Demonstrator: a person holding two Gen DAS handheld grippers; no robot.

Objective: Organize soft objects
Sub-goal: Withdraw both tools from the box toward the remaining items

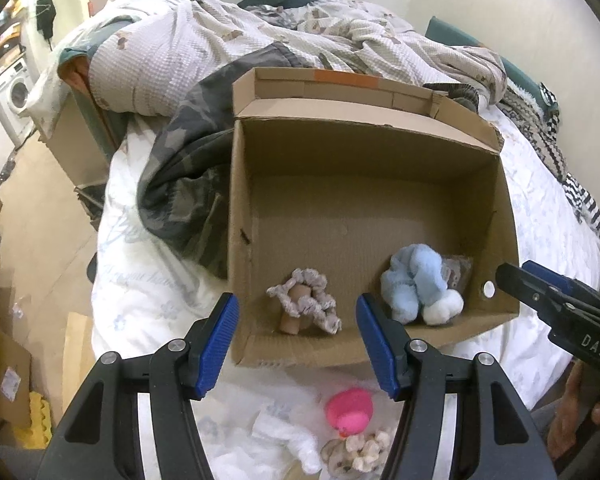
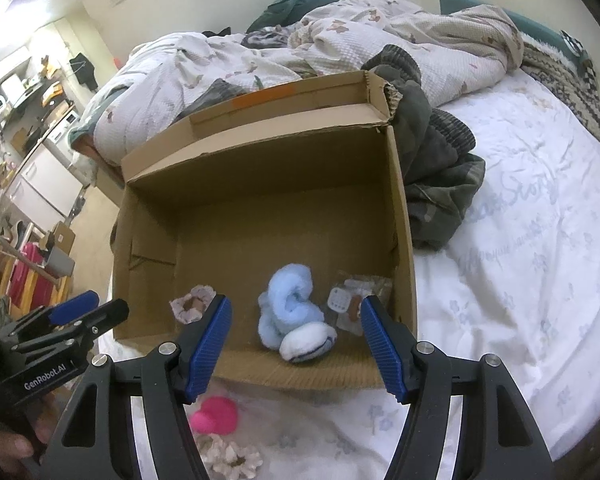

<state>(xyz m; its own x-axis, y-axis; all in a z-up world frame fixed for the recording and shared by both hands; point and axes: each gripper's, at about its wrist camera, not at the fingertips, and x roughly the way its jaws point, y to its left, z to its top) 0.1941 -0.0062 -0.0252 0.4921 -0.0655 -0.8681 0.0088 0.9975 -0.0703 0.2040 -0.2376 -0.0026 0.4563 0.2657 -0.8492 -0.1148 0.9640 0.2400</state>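
An open cardboard box stands on the bed. Inside, near its front wall, a grey-lilac scrunchie lies around a small cardboard tube. To its right is a light blue fluffy bundle with a white ball. A small clear packet lies beside the bundle. My left gripper hovers open over the box's front edge, nothing between its fingers. My right gripper is open above the blue bundle and holds nothing. A pink rubber duck and a cream scrunchie lie on the sheet in front of the box.
A crumpled quilt and a dark camouflage blanket lie behind and left of the box. A white cloth lies by the duck. The bed's left edge drops to a floor with cardboard pieces. White sheet spreads right of the box.
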